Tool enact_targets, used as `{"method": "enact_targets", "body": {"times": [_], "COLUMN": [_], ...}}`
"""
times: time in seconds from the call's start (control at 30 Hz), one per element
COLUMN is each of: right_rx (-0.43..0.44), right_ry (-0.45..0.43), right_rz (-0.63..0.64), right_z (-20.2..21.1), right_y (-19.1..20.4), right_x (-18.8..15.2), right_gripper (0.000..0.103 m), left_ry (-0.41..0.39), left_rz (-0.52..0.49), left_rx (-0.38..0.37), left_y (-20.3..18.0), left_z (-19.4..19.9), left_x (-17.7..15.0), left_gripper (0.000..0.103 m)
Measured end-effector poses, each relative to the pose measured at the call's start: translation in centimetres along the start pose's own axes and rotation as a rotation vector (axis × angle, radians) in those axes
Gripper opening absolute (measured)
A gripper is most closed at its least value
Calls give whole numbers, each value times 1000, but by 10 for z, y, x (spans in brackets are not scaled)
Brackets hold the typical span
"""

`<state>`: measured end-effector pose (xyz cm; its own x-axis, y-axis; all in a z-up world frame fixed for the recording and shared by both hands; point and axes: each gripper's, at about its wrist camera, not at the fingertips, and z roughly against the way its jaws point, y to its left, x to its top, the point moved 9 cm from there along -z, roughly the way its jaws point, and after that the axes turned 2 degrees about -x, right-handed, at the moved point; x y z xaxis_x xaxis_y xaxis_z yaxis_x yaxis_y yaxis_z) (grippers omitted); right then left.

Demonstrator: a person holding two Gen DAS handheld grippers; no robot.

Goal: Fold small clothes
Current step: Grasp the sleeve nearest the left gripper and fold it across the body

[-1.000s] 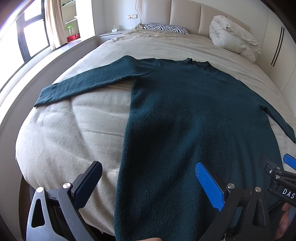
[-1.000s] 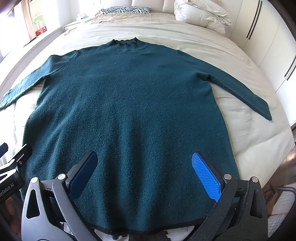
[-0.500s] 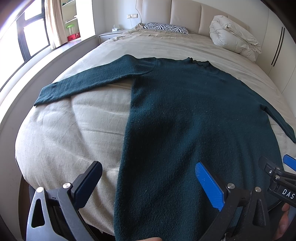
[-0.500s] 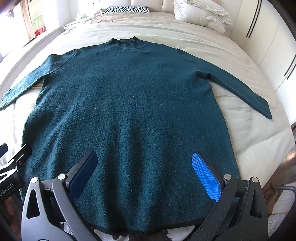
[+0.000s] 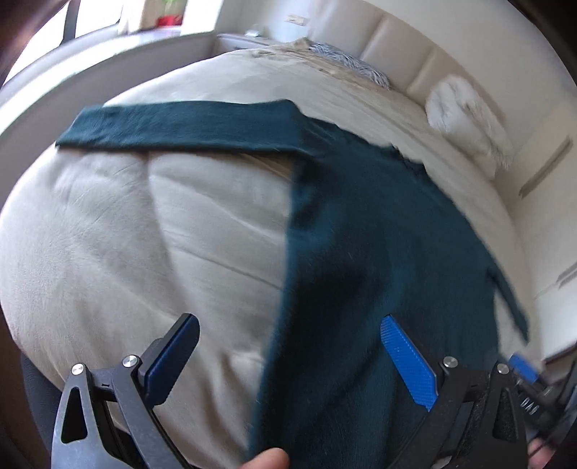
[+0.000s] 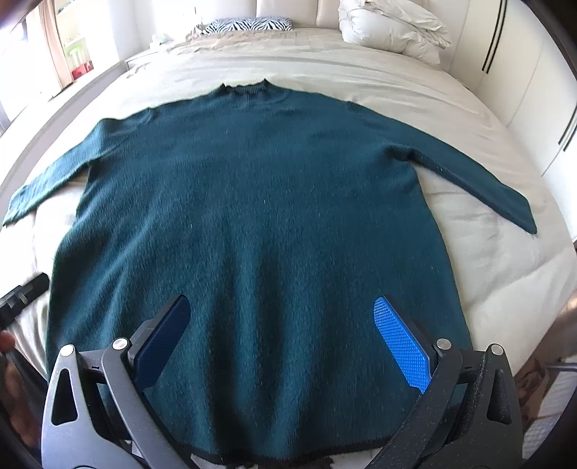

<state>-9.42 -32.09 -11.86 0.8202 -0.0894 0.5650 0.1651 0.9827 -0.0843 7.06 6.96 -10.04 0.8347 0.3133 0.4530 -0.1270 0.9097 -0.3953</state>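
A dark teal knit sweater [image 6: 252,216] lies flat on the bed, collar far, hem near, both sleeves spread out. In the left wrist view its body [image 5: 378,252] fills the right half and its left sleeve [image 5: 173,126] runs out to the left. My left gripper [image 5: 288,346] hangs open above the sweater's left side edge, holding nothing. My right gripper [image 6: 281,328] stands open over the lower middle of the sweater, just above the hem, also holding nothing. A fingertip [image 5: 265,460] shows at the bottom of the left wrist view.
The beige bed cover [image 5: 126,234] is bare left of the sweater and bare [image 6: 505,274] right of it. A zebra pillow [image 6: 249,24] and a white folded duvet [image 6: 389,29] lie by the headboard. The other gripper's tip [image 6: 25,292] shows at the left edge.
My left gripper has swung leftward and tilted, blurring its view; the left sleeve now sits nearer the centre. My right gripper has shifted slightly. The sweater has not moved.
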Motion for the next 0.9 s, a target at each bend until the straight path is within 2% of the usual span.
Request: {"method": "enact_targets", "body": {"times": [0.13, 0.17, 0.23, 0.3, 0.37, 0.4, 0.47, 0.5, 0.57, 0.7, 0.77, 0.87, 0.9], "right_rx": [17, 24, 40, 65, 113, 138, 204, 240, 316, 394, 413, 443, 451], "right_ry": [-29, -37, -51, -67, -90, -99, -111, -114, -126, -126, -119, -96, -87], "right_rz": [-6, -4, 5, 12, 13, 11, 2, -5, -26, -46, -56, -70, -74], "right_z": [3, 4, 6, 7, 11, 12, 16, 17, 21, 21, 17, 6, 3], "right_y": [2, 5, 11, 18, 28, 34, 46, 52, 65, 86, 92, 99, 101], "right_x": [19, 26, 37, 48, 61, 66, 77, 82, 91, 103, 107, 110, 109], "right_gripper": [103, 103, 103, 103, 103, 103, 103, 103, 103, 103, 102, 92, 90], "left_ry": [-68, -89, -76, -71, -171, -205, -215, -230, -238, -261, -304, -342, -346], "left_rz": [116, 140, 173, 256, 404, 455, 561, 591, 640, 794, 846, 888, 903], "left_rx": [-142, -152, -131, -163, -228, -230, -230, -250, -242, -286, -313, -314, -315], "left_y": [30, 40, 56, 74, 101, 115, 140, 148, 161, 183, 189, 205, 213], "left_z": [11, 15, 16, 15, 20, 19, 6, 0, -12, -35, -40, -45, -47], "left_x": [38, 47, 57, 68, 87, 94, 109, 116, 124, 130, 137, 156, 161], "left_gripper": [103, 103, 103, 103, 103, 103, 103, 103, 102, 97, 95, 74, 60]}}
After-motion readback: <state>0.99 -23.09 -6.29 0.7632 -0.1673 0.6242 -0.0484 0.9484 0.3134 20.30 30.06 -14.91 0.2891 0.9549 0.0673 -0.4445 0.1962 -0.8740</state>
